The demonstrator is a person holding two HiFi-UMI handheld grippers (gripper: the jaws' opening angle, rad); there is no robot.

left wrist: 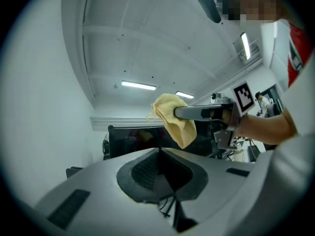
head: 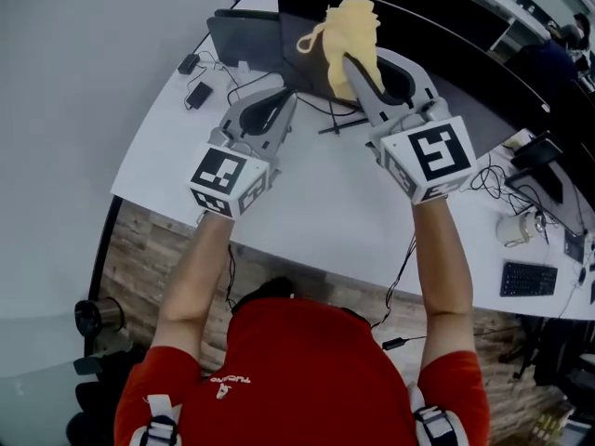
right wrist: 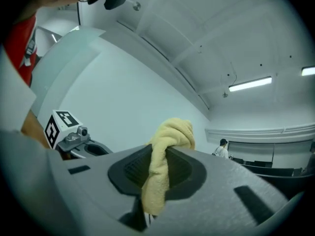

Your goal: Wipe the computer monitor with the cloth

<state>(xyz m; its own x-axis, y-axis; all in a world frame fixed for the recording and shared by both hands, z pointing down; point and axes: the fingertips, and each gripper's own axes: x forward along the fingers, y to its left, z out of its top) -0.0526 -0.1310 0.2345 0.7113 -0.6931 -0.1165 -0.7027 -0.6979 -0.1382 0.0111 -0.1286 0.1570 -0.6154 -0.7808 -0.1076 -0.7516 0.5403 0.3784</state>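
My right gripper (head: 350, 63) is raised over the white desk (head: 307, 203) and is shut on a yellow cloth (head: 351, 24). The cloth bunches above the jaws and hangs down between them (right wrist: 158, 181). Just beyond it stands the dark monitor (head: 437, 35), seen from above as a black band. The left gripper view shows the monitor's dark screen (left wrist: 133, 139) with the cloth (left wrist: 174, 119) held in front of its upper part. My left gripper (head: 284, 98) is beside the right one, lower and to the left. Its jaws meet with nothing between them (left wrist: 160, 152).
A dark laptop-like device (head: 244, 40), a black adapter (head: 197, 94) and cables lie at the desk's far left. A white mug (head: 513, 229) and a keyboard (head: 528, 279) sit to the right. A bin (head: 98, 316) stands on the floor by the desk's curved edge.
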